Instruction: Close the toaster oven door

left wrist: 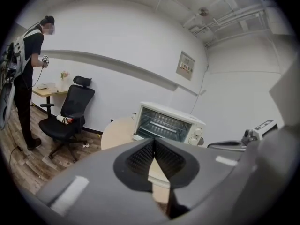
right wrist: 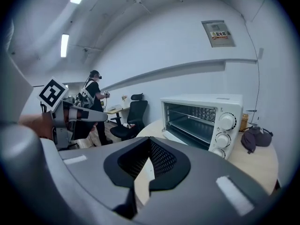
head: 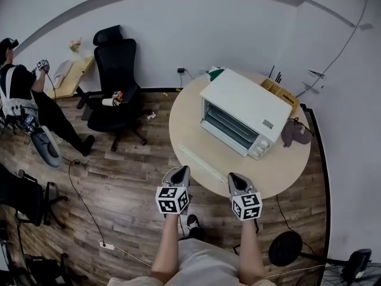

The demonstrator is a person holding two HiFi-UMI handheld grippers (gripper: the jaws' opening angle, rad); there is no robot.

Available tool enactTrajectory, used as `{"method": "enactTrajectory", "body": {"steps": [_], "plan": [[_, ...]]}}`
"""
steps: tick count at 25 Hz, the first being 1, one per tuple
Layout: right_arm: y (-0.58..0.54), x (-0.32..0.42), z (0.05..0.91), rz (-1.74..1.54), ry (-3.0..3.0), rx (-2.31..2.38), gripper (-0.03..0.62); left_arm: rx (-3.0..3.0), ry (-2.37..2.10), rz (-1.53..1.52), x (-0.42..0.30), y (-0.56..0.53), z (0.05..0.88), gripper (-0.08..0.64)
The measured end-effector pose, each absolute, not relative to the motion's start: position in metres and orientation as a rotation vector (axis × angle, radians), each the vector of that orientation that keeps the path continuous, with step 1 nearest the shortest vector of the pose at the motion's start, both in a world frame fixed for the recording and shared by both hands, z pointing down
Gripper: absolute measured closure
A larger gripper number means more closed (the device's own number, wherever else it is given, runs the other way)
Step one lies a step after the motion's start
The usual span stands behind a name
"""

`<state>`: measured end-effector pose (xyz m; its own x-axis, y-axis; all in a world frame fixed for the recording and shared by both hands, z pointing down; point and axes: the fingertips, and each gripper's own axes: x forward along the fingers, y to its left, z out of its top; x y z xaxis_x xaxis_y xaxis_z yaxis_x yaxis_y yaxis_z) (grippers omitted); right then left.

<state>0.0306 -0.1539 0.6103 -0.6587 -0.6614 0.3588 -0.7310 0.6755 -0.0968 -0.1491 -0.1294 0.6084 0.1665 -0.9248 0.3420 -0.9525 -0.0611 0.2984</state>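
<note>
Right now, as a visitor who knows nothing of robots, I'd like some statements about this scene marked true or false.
1. The white box-shaped toaster oven has its door open. True.
2. The jaws of the left gripper and the right gripper stand wide apart. False: both are shut, with nothing between them.
3. The oven stands on a square black table. False: it stands on a round pale wooden table.
4. A black office chair stands apart from the table. True.

One toaster oven (head: 241,112) stands on one round table (head: 190,133) at frame centre. The oven's front carries three knobs (right wrist: 223,138). The left gripper (head: 180,173) and the right gripper (head: 236,180) make two along the bottom. One black office chair (head: 116,82) and one person (head: 21,94) occupy the upper left.
</note>
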Motion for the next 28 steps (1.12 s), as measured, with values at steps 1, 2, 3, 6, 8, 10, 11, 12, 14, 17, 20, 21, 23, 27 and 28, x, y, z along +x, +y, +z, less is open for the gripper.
{"method": "enactTrajectory", "body": {"steps": [1, 2, 3, 6, 8, 10, 11, 12, 14, 17, 20, 21, 23, 27, 28], "plan": [[-0.159, 0.03, 0.612, 0.298, -2.577, 1.11, 0.592, 2.013, -1.765, 0.107, -0.153, -0.136, 0.611, 0.502], [-0.164, 0.03, 0.615, 0.261, -2.55, 1.106, 0.592, 2.027, -1.757, 0.135, -0.159, -0.141, 0.614, 0.502], [-0.167, 0.031, 0.619, 0.228, -2.522, 1.096, 0.592, 2.041, -1.747, 0.166, -0.164, -0.146, 0.617, 0.502], [-0.175, 0.031, 0.63, 0.161, -2.46, 1.048, 0.592, 2.076, -1.709, 0.238, -0.179, -0.154, 0.63, 0.502], [-0.181, 0.032, 0.638, 0.089, -2.419, 1.018, 0.592, 2.112, -1.661, 0.264, -0.184, -0.16, 0.637, 0.502], [-0.184, 0.035, 0.654, 0.025, -2.372, 0.989, 0.592, 2.146, -1.617, 0.271, -0.185, -0.166, 0.644, 0.502], [-0.184, 0.038, 0.664, 0.011, -2.349, 0.974, 0.592, 2.151, -1.6, 0.261, -0.186, -0.169, 0.648, 0.502], [-0.184, 0.04, 0.673, 0.005, -2.329, 0.96, 0.592, 2.142, -1.579, 0.236, -0.187, -0.172, 0.654, 0.502], [-0.182, 0.042, 0.682, 0.009, -2.299, 0.935, 0.592, 2.094, -1.519, 0.153, -0.186, -0.173, 0.667, 0.5], [-0.177, 0.04, 0.695, 0.029, -2.294, 0.9, 0.591, 2.013, -1.425, 0.049, -0.182, -0.169, 0.688, 0.458], [-0.178, 0.033, 0.701, 0.018, -2.302, 0.86, 0.591, 1.93, -1.377, -0.054, -0.181, -0.165, 0.701, 0.391], [-0.178, 0.03, 0.702, 0.008, -2.301, 0.845, 0.59, 1.897, -1.363, -0.1, -0.181, -0.165, 0.705, 0.391], [-0.178, 0.024, 0.703, -0.022, -2.287, 0.81, 0.589, 1.805, -1.275, -0.255, -0.179, -0.166, 0.713, 0.382], [-0.173, 0.014, 0.716, -0.14, -2.227, 0.693, 0.586, 1.58, -1.075, -0.549, -0.171, -0.168, 0.735, 0.382], [-0.171, 0.013, 0.721, -0.145, -2.212, 0.665, 0.569, 1.551, -1.076, -0.549, -0.17, -0.166, 0.744, 0.382]]}}
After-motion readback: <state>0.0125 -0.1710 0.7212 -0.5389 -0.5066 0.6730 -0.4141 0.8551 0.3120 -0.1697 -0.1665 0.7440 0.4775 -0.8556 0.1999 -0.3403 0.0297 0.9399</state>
